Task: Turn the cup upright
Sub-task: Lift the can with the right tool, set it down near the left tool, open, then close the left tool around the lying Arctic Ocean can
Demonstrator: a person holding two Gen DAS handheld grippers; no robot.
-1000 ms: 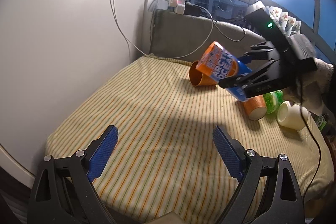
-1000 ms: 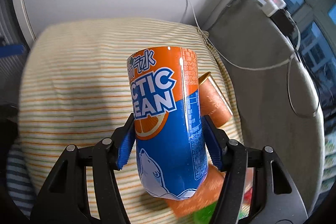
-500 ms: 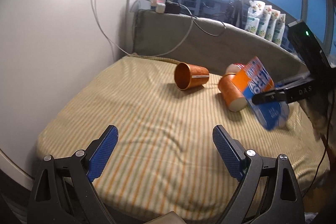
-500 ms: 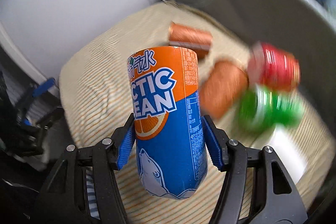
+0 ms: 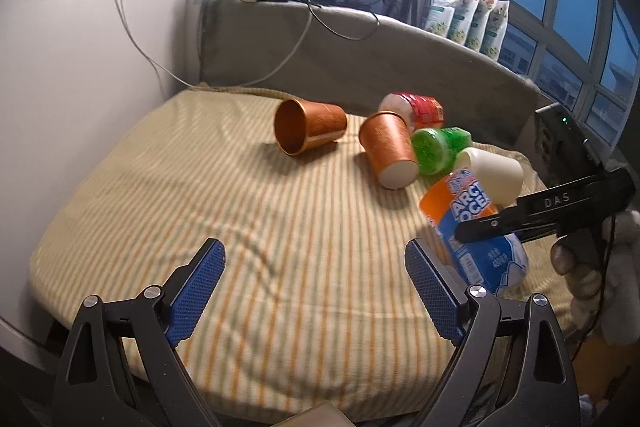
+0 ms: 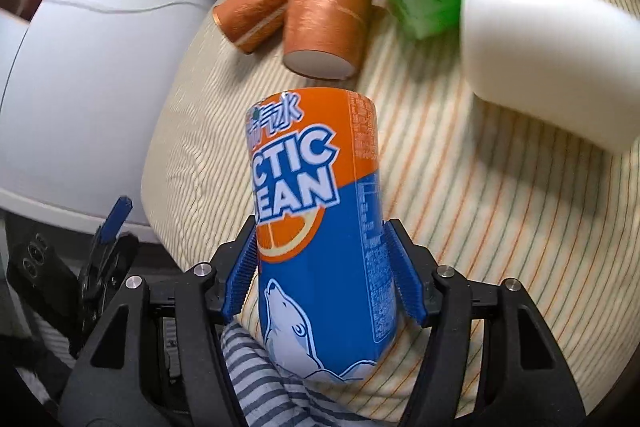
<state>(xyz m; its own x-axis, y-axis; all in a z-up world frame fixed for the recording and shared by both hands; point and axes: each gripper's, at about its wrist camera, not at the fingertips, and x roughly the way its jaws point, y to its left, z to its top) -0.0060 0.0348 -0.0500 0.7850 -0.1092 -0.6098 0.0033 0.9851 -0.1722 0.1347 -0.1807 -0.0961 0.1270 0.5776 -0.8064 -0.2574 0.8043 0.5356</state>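
Note:
My right gripper [image 6: 324, 275] is shut on an orange and blue Arctic Ocean cup [image 6: 320, 227] and holds it tilted over the striped cushion. In the left wrist view the same cup [image 5: 472, 227] hangs at the right edge of the cushion in the black right gripper [image 5: 496, 227]. My left gripper [image 5: 316, 287] is open and empty above the cushion's near edge. Two copper cups lie on their sides, one with its mouth toward me [image 5: 308, 131], one with its base toward me [image 5: 388, 151].
A green cup [image 5: 438, 151], a red and white cup [image 5: 416, 107] and a white cup [image 5: 492, 175] lie on their sides at the back right of the cushion [image 5: 240, 227]. A white wall [image 5: 80, 67] is at left, a grey padded ledge [image 5: 360, 47] with cables behind.
My right gripper has carried the Arctic Ocean cup from over the copper cups to the right and down toward the cushion's near right edge, turning it. My left gripper has stayed open.

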